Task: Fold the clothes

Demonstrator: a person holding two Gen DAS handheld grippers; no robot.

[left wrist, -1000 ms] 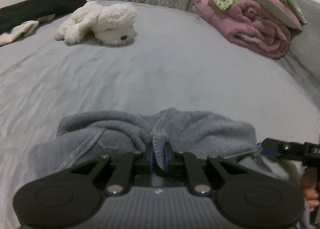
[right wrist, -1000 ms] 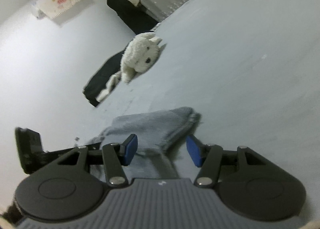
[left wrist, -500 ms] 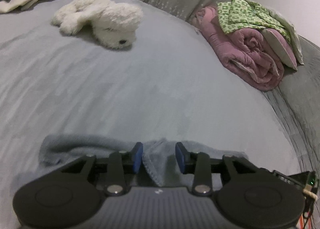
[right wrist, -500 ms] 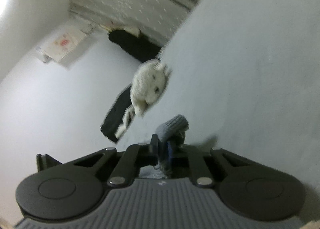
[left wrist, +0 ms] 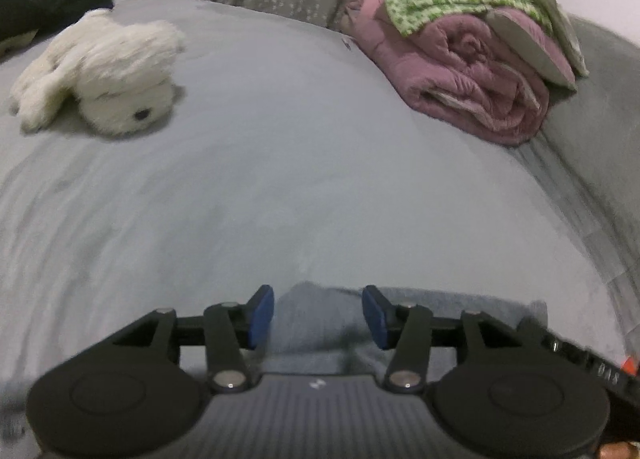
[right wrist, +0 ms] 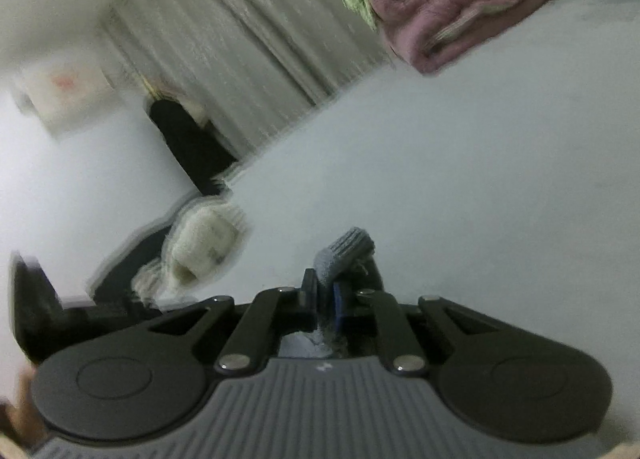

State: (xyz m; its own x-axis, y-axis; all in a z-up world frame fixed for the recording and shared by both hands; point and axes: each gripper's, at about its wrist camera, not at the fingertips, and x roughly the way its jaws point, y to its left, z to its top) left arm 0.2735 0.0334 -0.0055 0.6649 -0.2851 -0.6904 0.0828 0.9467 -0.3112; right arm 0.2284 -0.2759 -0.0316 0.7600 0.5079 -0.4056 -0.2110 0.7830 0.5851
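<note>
- Grey bed sheet (left wrist: 320, 179) fills our view, with a white plush dog (left wrist: 108, 71) far left and a rolled pink quilt (left wrist: 460, 79) far right.
- Our left gripper (left wrist: 318, 317) hangs with blue pads spread apart over the grey sweater (left wrist: 320, 319), which lies on the sheet.
- Our right gripper (right wrist: 325, 299) is clamped tight on the sweater's ribbed cuff (right wrist: 346, 249).

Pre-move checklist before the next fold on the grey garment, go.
1. Right gripper shut on the grey garment: ok.
2. Left gripper open, garment lying between its fingers, ungripped: ok if regrasp planned.
3. Bed ahead free for the fold: ok.
4. Plush toy and pink blanket apart from the garment: ok.
5. Garment flat, no bunching: cannot tell, mostly hidden.
6. Right view sharp enough to aim: not ok, blurred.
</note>
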